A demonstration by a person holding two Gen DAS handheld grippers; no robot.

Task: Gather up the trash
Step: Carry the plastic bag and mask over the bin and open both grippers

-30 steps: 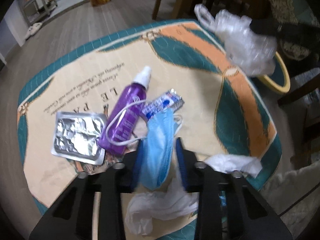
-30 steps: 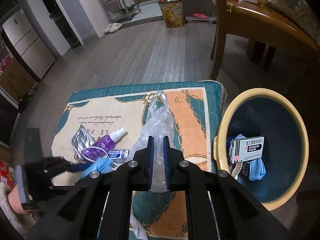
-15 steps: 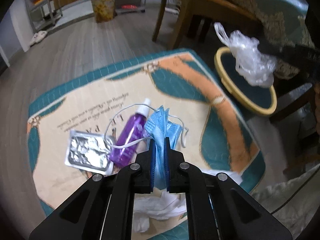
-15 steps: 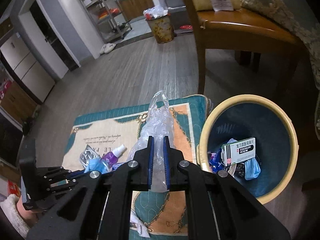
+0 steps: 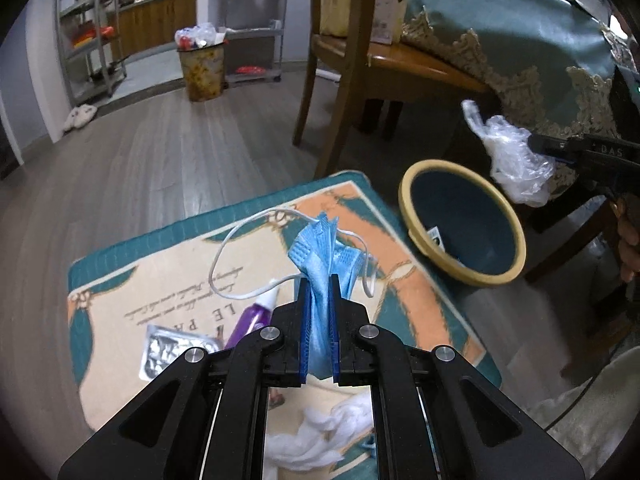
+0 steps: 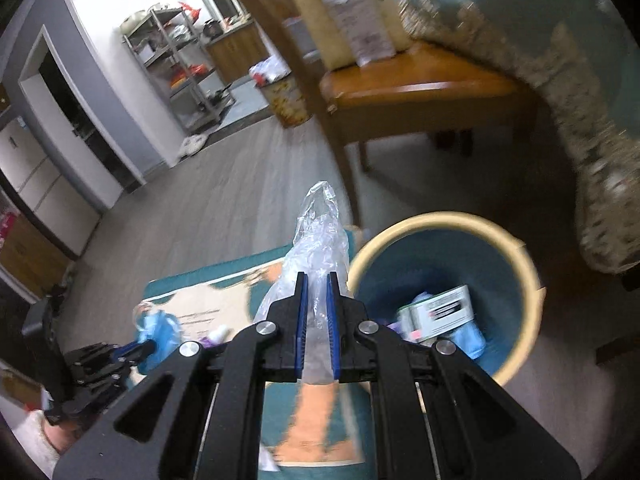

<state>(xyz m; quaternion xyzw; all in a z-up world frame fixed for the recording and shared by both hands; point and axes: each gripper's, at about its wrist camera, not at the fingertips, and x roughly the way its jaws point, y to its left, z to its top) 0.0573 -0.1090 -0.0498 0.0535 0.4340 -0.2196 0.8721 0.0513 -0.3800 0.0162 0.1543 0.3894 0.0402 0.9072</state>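
Note:
My left gripper is shut on a blue face mask and holds it above the mat, its white ear loops dangling. My right gripper is shut on a clear plastic bag, held beside the rim of the yellow-rimmed blue bin. The bin holds a white medicine box and blue scraps. In the left wrist view the plastic bag hangs just above the bin's far right side. A purple spray bottle, a foil blister pack and white tissue lie on the mat.
A wooden chair stands behind the bin, with a table draped in green cloth to the right. A second waste basket and metal shelves stand far back on the wooden floor.
My left gripper closed on the mask and lifted it off the mat. My right gripper carried the plastic bag right, toward the bin.

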